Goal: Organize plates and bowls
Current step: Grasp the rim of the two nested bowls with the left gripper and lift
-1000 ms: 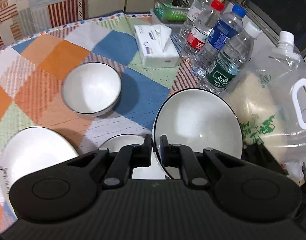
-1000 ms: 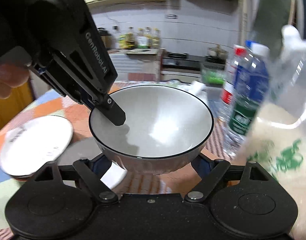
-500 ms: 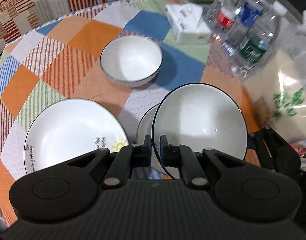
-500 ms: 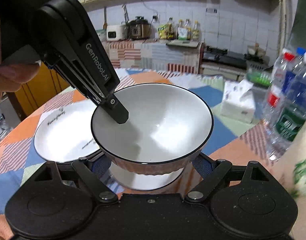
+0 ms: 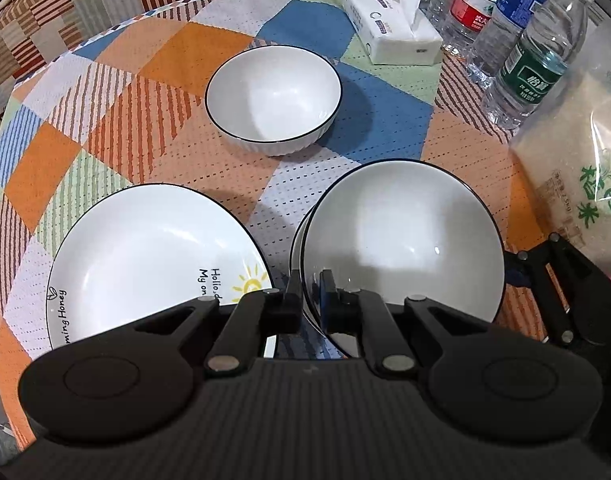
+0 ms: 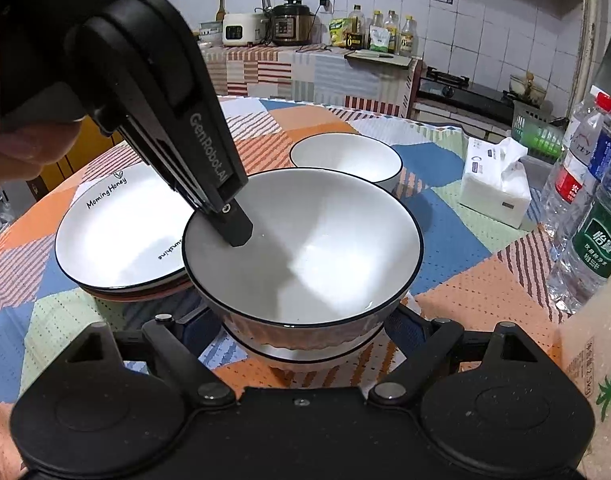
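A white bowl with a thin black rim (image 5: 405, 232) (image 6: 313, 240) is held by both grippers. My left gripper (image 5: 311, 292) is shut on its near rim, one finger (image 6: 233, 228) inside the bowl. My right gripper (image 6: 299, 318) clasps the bowl's lower wall from both sides, its jaws wide; one of its fingers (image 5: 553, 280) shows at the right. Directly under it stands a second bowl (image 5: 297, 240) (image 6: 305, 356); I cannot tell whether they touch. A third bowl (image 5: 273, 92) (image 6: 345, 158) stands farther back. A stack of printed plates (image 5: 145, 248) (image 6: 117, 228) lies to the left.
A tissue box (image 5: 393, 28), several water bottles (image 5: 537, 52) and a bag of rice (image 5: 577, 152) crowd the table's right side. The checked tablecloth (image 5: 165, 52) covers a round table. A person's hand (image 6: 17, 148) holds the left gripper.
Both grippers have come down with the bowl and moved over the second bowl. The plate stack has come fully into view, and the bottles have slid to the right edge.
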`<move>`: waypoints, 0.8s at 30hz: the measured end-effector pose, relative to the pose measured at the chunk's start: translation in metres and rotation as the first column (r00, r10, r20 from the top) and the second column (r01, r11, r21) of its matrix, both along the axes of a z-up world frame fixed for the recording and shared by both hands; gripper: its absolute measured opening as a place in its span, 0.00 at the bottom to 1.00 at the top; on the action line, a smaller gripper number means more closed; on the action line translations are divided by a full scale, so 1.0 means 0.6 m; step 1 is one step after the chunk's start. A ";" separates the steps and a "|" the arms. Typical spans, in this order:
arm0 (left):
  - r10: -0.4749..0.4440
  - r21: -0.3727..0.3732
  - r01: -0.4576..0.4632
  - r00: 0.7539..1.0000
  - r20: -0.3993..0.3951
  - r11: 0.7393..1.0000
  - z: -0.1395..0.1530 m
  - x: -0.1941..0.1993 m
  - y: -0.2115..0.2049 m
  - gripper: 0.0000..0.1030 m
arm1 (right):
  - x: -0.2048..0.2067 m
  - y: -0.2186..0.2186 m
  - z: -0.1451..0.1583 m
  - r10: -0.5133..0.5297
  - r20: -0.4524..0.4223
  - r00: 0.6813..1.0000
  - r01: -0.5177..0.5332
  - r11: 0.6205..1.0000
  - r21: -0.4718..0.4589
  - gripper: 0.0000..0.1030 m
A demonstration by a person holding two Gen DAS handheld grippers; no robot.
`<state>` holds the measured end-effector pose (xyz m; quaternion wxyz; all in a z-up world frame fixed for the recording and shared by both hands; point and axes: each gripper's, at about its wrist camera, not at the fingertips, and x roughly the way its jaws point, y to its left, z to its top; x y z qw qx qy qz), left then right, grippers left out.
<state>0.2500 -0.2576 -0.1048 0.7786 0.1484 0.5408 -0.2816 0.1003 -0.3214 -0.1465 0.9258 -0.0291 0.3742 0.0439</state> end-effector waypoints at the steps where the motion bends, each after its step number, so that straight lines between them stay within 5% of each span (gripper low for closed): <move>1: -0.003 0.009 0.003 1.000 0.011 1.000 -0.001 -0.002 -0.002 0.06 | 0.001 0.000 0.001 0.001 -0.008 1.000 -0.001 1.000 -0.002 0.88; 15: -0.014 0.038 0.011 0.998 0.066 0.999 -0.022 -0.008 -0.006 0.10 | -0.002 0.012 -0.009 0.029 -0.028 0.999 -0.031 0.997 -0.073 0.91; 24: 0.023 -0.074 -0.020 0.999 0.042 0.997 0.025 0.012 0.032 0.15 | -0.024 0.003 0.020 0.037 0.005 0.999 -0.037 0.998 -0.042 0.91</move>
